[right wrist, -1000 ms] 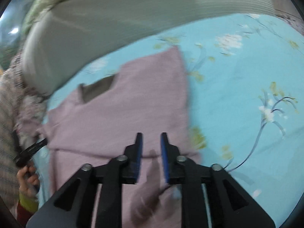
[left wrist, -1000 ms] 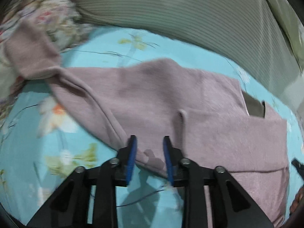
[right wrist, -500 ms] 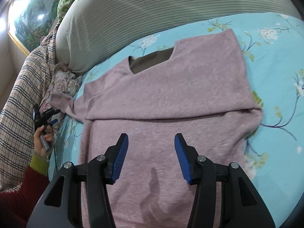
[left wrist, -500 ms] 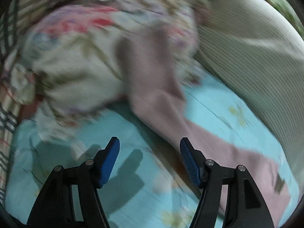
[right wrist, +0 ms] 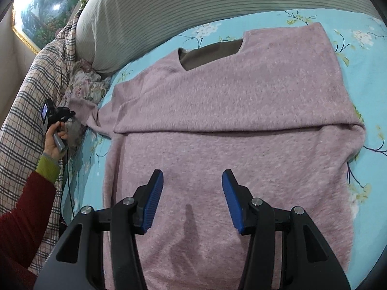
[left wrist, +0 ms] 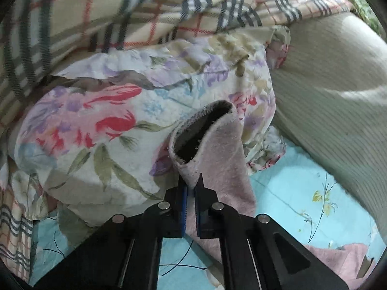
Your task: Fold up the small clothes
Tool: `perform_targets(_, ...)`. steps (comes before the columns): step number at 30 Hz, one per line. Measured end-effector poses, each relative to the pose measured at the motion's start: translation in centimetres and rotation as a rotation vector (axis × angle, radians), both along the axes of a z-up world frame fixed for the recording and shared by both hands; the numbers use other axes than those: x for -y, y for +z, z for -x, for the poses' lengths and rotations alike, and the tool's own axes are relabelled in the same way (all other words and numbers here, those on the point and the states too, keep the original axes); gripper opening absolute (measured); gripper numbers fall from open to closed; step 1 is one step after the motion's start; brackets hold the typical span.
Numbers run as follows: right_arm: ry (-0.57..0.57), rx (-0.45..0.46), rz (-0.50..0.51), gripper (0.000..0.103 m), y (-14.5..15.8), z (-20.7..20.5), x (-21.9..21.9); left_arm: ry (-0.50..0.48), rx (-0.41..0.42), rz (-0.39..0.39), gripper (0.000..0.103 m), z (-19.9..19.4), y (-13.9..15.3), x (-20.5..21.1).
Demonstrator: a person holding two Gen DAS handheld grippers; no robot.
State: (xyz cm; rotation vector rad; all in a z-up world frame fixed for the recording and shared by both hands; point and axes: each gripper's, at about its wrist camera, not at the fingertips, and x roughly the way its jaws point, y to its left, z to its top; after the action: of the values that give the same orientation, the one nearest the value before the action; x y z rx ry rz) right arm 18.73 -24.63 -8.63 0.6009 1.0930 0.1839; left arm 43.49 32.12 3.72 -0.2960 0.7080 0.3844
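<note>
A mauve knit sweater (right wrist: 229, 111) lies flat on the blue floral bedsheet (right wrist: 372, 77), its right sleeve folded across the chest. My left gripper (left wrist: 190, 188) is shut on the cuff of the left sleeve (left wrist: 217, 149), whose dark opening faces the camera. It also shows in the right wrist view (right wrist: 61, 117), holding that sleeve (right wrist: 82, 107) at the bed's left edge. My right gripper (right wrist: 192, 198) is open and empty, hovering above the sweater's lower body.
A floral pillow (left wrist: 116, 125) and a plaid blanket (left wrist: 121, 7) lie behind the sleeve. A striped grey-green bolster (right wrist: 193, 2) runs along the back. A framed picture (right wrist: 38, 9) hangs at the upper left.
My left gripper swung left from the sweater's body to the sleeve cuff, opened, then shut on it. My right gripper opened wide and drew back over the sweater's lower part.
</note>
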Motion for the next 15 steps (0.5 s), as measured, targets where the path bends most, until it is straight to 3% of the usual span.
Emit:
perform_targets(6, 0.008, 0.014, -0.019, 0.052, 0.2, 0.7, -0.2, -0.124, 0.099, 0.001, 0.002, 4.2, 2.3, 4.3)
perform_targets(11, -0.007, 0.042, -0.04, 0.052, 0.8, 1.4, -0.1, -0.33, 0.174, 0.012, 0.002, 8.3, 4.0, 12.6)
perform_targets(15, -0.018, 0.057, -0.034, 0.052, 1.7, 2.2, 0.4, -0.432, 0.196, 0.037, 0.002, 9.0, 4.2, 17.9)
